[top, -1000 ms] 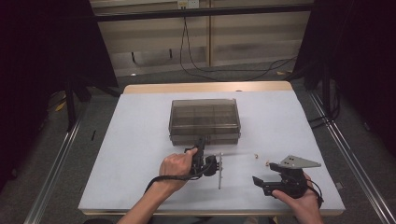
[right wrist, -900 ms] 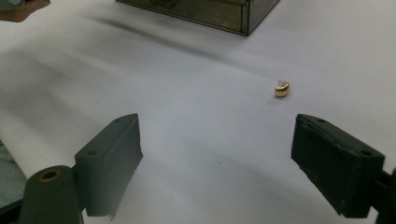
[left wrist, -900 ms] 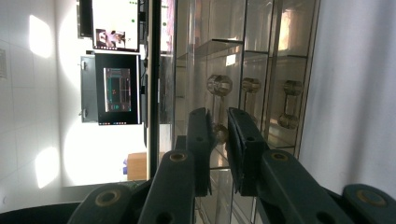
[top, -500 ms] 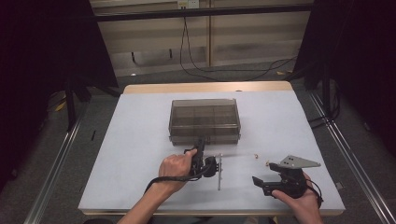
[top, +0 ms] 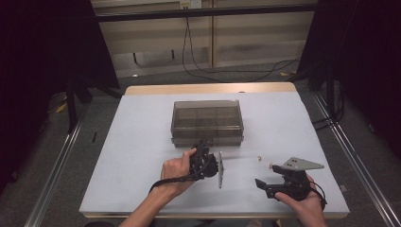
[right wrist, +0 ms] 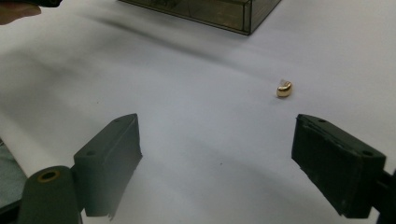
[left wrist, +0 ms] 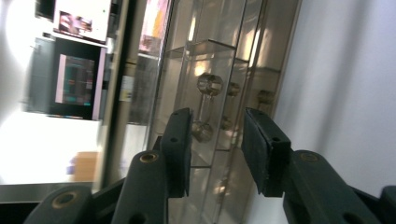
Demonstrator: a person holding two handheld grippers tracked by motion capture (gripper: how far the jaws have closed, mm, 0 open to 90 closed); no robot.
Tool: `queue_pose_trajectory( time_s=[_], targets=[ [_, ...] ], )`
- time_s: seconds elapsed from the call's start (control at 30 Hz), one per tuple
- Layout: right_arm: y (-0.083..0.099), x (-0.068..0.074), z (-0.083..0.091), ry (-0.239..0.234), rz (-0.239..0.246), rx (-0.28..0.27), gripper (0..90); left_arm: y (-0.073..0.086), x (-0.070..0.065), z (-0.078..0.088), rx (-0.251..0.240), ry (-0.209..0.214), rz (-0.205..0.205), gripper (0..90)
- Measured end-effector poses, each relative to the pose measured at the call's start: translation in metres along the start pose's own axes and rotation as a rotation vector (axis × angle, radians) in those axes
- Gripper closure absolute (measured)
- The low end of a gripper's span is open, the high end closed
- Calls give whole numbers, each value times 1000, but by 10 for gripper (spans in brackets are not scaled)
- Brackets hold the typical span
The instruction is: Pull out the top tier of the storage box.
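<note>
smoky clear box (top: 207,121), gold bead (right wrist: 284,88), white table (top: 137,156), black claws.

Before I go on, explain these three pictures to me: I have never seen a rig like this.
A person sits at a white-covered table, holding a two-jaw tool in each hand. The high view looks down from above. The other two come from cameras riding on each tool. The left hand-held gripper is turned on its side, its jaws open and empty, facing the smoky clear plastic compartment box. The right hand-held gripper has its jaws wide open and empty above the table; a small shiny gold bean-shaped piece lies beyond them.
</note>
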State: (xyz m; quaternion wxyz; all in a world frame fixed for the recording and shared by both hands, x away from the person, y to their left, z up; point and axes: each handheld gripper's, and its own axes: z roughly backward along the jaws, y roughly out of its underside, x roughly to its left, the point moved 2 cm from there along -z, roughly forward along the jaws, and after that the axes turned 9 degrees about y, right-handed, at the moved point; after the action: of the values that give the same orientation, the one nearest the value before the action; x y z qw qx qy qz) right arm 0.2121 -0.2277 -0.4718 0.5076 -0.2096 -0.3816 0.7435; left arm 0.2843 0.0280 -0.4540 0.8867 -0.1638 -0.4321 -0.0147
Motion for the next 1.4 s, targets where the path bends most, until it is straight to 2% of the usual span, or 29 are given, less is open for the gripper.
queue_pose_trajectory(
  time_s=[0.07, 0.1, 0.13, 0.23, 0.27, 0.3, 0.33, 0.37, 0.4, 0.43, 0.5, 0.53, 0.57, 0.6, 0.67, 0.7, 0.77, 0.8, 0.83, 0.87, 0.93, 0.97, 1.0, 1.1, 1.17, 1.2, 1.27, 1.33, 1.4],
  targets=[
    [0, 0, 0, 0, 1, 0, 154, 1, 2, 2, -22, 38, 38, 602],
    [0, 0, 0, -2, 1, 0, 154, 3, 5, 4, -35, 92, 77, 569],
    [0, 0, 0, 1, 1, 0, 154, 3, 5, 4, -35, 92, 77, 546],
    [0, 0, 0, 2, 0, 0, 154, 7, 11, 5, -67, 147, 137, 533],
    [0, 0, 0, 1, 0, 1, 154, 10, 15, 7, -95, 202, 193, 527],
    [0, 0, 0, 1, 0, 1, 154, 10, 15, 7, -95, 202, 193, 520],
    [0, 0, 0, 1, 0, -3, 154, 11, 17, 8, -119, 229, 232, 508],
    [0, 0, 0, 1, 0, -3, 154, 12, 19, 8, -126, 247, 242, 508],
    [0, -1, 0, 1, -1, -3, 154, 14, 22, 10, -138, 275, 275, 503],
    [0, -1, 0, 1, -2, -2, 154, 16, 26, 10, -157, 308, 304, 461],
    [0, 0, 0, 0, 0, -2, 154, 19, 29, 12, -183, 327, 350, 447],
    [0, 0, 0, 1, 0, 0, 154, 20, 31, 13, -194, 350, 362, 447],
    [0, 0, 0, 1, 0, 1, 152, 20, 31, 13, -194, 350, 362, 454],
    [0, 0, 0, 1, 0, 1, 152, 21, 34, 14, -195, 370, 367, 454],
    [0, 0, 0, 1, 0, 2, 151, 24, 39, 16, -215, 379, 396, 451],
    [0, 0, 0, 0, 0, -1, 151, 27, 45, 16, -227, 400, 426, 442],
    [0, 0, 0, 0, -1, -1, 151, 29, 49, 16, -218, 398, 427, 435],
    [0, 0, 0, 0, 1, 0, 151, 30, 52, 17, -217, 415, 437, 440],
    [0, 0, 0, -1, 0, 0, 151, 34, 59, 17, -239, 455, 451, 462],
    [0, 0, 0, -1, 0, 0, 151, 34, 59, 17, -239, 455, 451, 480],
    [0, 0, 0, -1, -2, 2, 151, 36, 67, 17, -267, 509, 467, 519],
    [0, 0, 0, -1, -2, 2, 151, 36, 67, 17, -267, 509, 467, 541],
    [0, 0, -1, -4, -1, 4, 151, 39, 72, 16, -290, 546, 493, 565],
    [0, 0, 0, -5, 3, 4, 151, 42, 77, 13, -289, 558, 504, 609],
    [0, 0, 0, -5, 2, 4, 151, 43, 84, 10, -293, 593, 515, 639],
    [0, 0, 0, -5, 2, 4, 151, 43, 84, 10, -293, 593, 515, 651],
    [0, 0, -1, -6, -1, 5, 151, 44, 89, 6, -301, 619, 525, 674],
    [0, 0, -1, -7, 1, 4, 151, 45, 93, 2, -273, 615, 516, 673],
    [0, 0, -1, -8, 4, 5, 150, 45, 96, -1, -269, 638, 520, 677]
  ],
)
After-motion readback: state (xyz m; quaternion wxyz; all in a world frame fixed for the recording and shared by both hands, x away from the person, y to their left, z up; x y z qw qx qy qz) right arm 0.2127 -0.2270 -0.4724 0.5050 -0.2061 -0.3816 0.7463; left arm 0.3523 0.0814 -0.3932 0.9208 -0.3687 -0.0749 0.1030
